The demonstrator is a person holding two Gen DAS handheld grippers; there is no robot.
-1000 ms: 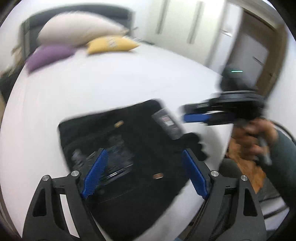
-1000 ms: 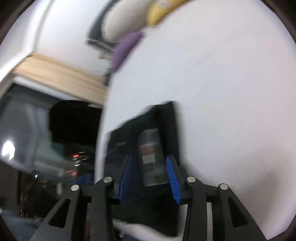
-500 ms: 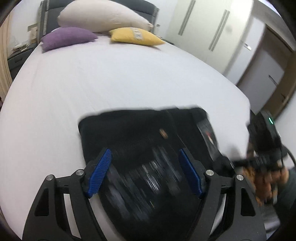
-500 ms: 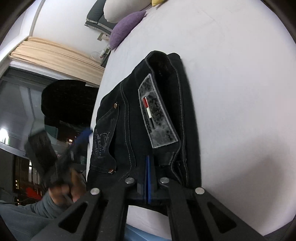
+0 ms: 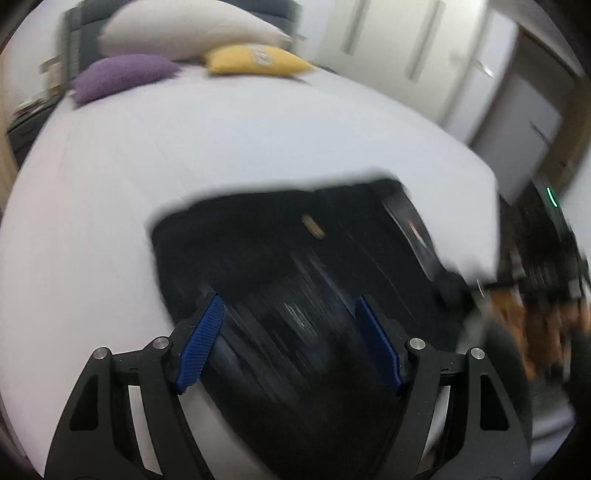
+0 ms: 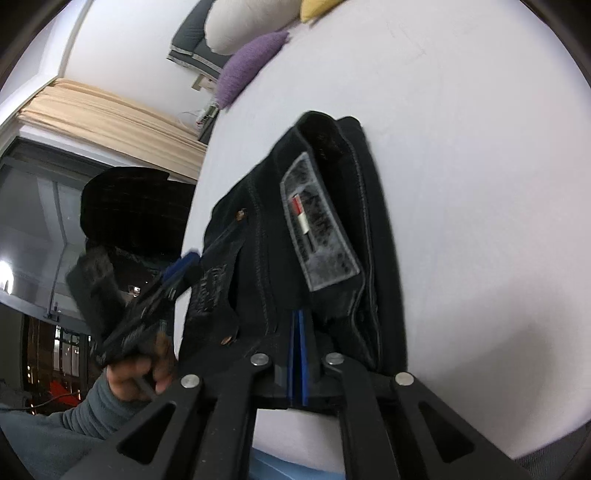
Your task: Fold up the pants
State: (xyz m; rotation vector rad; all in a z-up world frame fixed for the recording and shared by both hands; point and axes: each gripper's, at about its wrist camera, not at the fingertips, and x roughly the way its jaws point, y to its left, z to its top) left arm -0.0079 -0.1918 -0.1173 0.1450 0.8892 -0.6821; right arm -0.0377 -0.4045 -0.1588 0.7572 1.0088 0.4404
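Black jeans (image 5: 295, 258) lie folded on the white bed (image 5: 184, 155), with a grey waistband label (image 6: 317, 225) facing up. In the left wrist view my left gripper (image 5: 288, 301) hangs low over the jeans, blurred. Its jaws are wide, the fabric lies under and between the blue pads (image 5: 201, 343), and they do not press on it. In the right wrist view my right gripper (image 6: 297, 314) is shut on the near edge of the jeans (image 6: 258, 258), just below the label. The left gripper's blue finger (image 6: 181, 266) reaches in from the left, held by a hand (image 6: 140, 373).
A white pillow (image 5: 184, 29), a purple pillow (image 5: 118, 74) and a yellow pillow (image 5: 255, 59) lie at the head of the bed. White wardrobe doors (image 5: 388, 44) stand at the back right. A beige curtain (image 6: 103, 114) and a dark window (image 6: 33, 221) are beyond the bed's left edge.
My right gripper closed from open around the label to shut at the jeans' near edge. My left gripper came down closer over the jeans and its jaws narrowed a little.
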